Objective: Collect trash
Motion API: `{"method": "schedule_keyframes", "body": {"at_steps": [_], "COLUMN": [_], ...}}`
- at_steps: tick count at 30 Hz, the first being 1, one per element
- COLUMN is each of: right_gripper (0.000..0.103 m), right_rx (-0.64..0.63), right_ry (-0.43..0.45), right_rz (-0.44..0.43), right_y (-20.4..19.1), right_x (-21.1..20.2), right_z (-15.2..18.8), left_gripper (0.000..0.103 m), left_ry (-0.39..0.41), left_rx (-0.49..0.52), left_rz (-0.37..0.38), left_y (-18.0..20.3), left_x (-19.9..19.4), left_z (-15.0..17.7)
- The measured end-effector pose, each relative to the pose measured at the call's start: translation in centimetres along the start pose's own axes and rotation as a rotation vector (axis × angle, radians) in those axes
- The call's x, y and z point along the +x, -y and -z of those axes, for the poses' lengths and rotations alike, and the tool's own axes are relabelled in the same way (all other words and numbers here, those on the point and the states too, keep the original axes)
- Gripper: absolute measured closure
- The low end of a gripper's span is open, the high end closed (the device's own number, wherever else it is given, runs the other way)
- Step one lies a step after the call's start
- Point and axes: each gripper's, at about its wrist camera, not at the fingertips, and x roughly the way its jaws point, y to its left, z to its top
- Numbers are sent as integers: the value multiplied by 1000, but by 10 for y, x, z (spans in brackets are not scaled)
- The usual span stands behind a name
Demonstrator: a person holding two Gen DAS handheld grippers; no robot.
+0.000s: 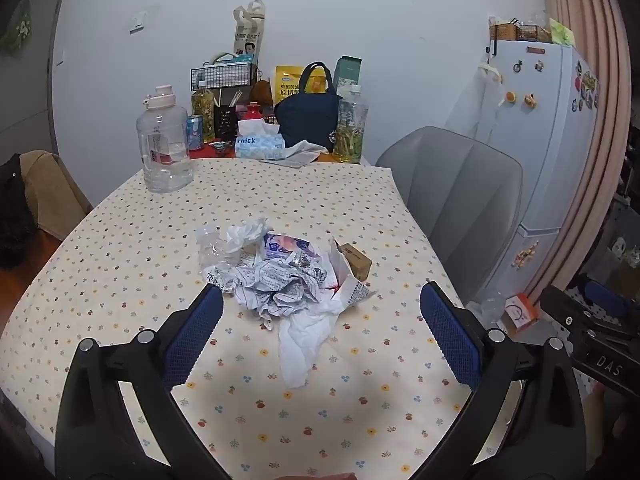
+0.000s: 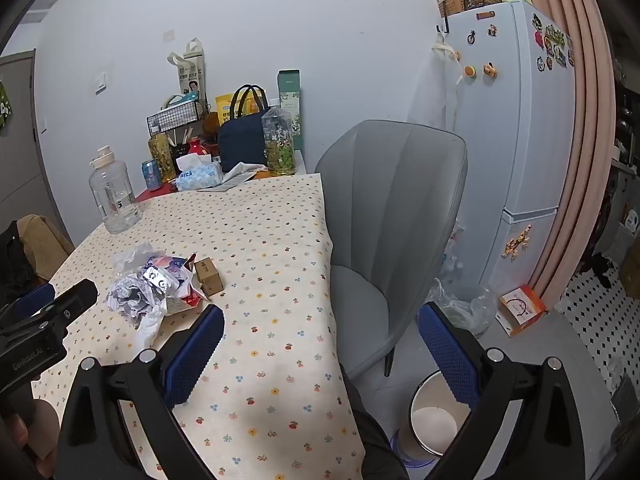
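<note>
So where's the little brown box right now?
In both views the little brown box sits on the table, touching the right edge of the trash pile, on the grey chair's side.

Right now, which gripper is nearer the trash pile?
Left. The left gripper is open just short of the trash pile, facing it; the right gripper sits off its right, over the table edge.

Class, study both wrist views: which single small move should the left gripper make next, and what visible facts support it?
Probably ease the left gripper forward and down onto the crumpled newspaper. Its jaws stand open and empty, already framing the trash pile on the floral tablecloth. The right gripper is also open but points past the table edge, above the waste bin.
</note>
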Motion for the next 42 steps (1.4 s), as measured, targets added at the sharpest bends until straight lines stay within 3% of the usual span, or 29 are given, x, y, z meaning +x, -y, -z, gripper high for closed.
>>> {"method": "schedule_keyframes", "body": {"at_steps": [11,27,42], "right_gripper": [8,8,8], "right_rx": [-1,-30,-12], "right_ry": [1,6,-6], "right_rz": [1,-7,-17], "right_y": [-1,-15,-3], "right_x": [2,-1,5], "right_z": [1,2,4], "left_gripper": [5,5,5], "left_ry": [-1,19,12], "left_rx": [1,-23,-3], "left_rz": [-3,4,6], "left_y": [5,-15,-6], "left_x": [-1,-6,-4], "left_z": [7,6,6]}}
